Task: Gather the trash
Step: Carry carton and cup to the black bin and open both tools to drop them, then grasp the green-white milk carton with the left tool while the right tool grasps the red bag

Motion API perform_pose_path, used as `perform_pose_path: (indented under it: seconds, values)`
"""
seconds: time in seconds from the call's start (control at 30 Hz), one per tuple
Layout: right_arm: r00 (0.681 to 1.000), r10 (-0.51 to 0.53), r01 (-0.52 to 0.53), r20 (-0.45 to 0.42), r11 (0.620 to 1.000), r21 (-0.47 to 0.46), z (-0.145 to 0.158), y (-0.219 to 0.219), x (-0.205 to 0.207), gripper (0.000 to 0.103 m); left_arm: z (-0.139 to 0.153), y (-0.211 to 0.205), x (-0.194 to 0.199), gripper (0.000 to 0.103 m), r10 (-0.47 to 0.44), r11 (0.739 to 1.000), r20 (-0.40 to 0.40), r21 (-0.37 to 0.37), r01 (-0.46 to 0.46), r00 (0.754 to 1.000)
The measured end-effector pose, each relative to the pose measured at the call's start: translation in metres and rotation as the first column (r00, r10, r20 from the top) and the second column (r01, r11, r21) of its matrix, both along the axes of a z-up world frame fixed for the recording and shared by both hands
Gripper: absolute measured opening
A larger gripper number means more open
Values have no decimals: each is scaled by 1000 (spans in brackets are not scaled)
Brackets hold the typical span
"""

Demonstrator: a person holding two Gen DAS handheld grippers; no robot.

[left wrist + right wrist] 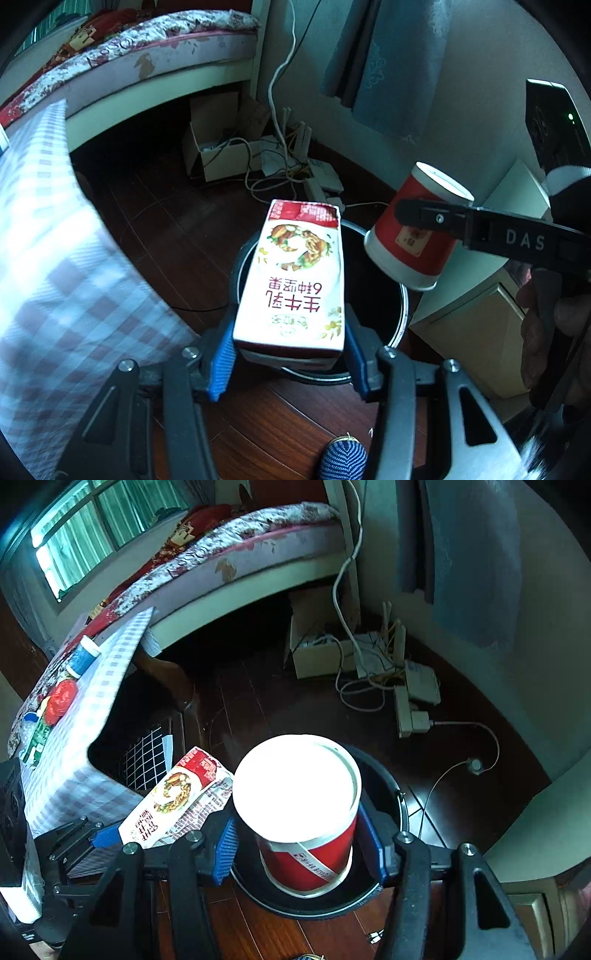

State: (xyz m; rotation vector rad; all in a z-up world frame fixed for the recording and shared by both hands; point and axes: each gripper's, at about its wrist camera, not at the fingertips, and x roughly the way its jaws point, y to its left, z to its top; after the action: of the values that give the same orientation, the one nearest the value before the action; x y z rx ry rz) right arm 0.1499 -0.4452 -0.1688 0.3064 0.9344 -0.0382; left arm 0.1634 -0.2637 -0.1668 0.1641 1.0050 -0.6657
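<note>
Our left hand-held gripper [290,354] clamps the milk carton [291,277] and the right hand-held gripper [301,845] the red cup [304,823], both above the bin [388,786]; the tilted cup could miss its rim when dropped.

left claw [290,350] grips milk carton [295,273] | above bin [400,314] | right claw holds red cup [413,229]

"DAS" on right tongs [417,218]

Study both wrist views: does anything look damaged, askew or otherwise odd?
The milk carton in the left claw has a ragged, torn-open top edge. The red paper cup in the right claw is held tilted. Both hang over the black bin. Cables lie tangled on the floor by the wall.
</note>
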Motion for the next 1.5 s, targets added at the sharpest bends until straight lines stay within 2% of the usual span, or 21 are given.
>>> perform_pose_path:
  seconds: [0.1,0.13,0.17,0.2,0.23,0.37,0.6,0.8,1.0,1.17,1.5]
  values:
    - [1000,1,0,-10,999,42,-11,-6,9,63,-5,-6,8,58,-20,999,-39,-29,19,999]
    - [1000,-17,18,-26,999,32,-15,-9,11,75,-7,-8,10,76,-18,999,-60,-30,16,998]
    - [998,-49,50,-43,998,28,-18,-14,12,85,-9,-7,12,88,-3,999,-77,-38,1,997]
    - [996,-80,81,-50,996,33,-20,-20,11,101,-9,-4,13,91,17,998,-83,-52,-21,996]
    - [993,-106,108,-48,994,27,-19,-25,9,102,-10,-1,14,95,44,998,-85,-50,-48,995]
    - [987,-156,154,-41,987,-44,-12,-31,0,102,-6,7,9,98,100,995,-53,-25,-101,994]
    - [989,-143,136,-34,980,-148,4,-18,-20,102,18,19,-10,100,131,991,37,-8,-131,991]
    - [991,-135,133,-1,978,-161,24,-6,-40,102,36,36,-16,100,161,987,92,5,-162,983]
    - [993,-106,112,42,978,-176,49,17,-50,102,63,63,-29,102,201,979,162,-14,-202,966]
    - [995,-59,72,76,982,-177,66,45,-53,102,77,88,-33,102,241,971,182,-37,-238,953]
    - [990,61,-36,128,981,-192,95,111,-45,102,103,151,-40,102,353,935,241,-64,-348,904]
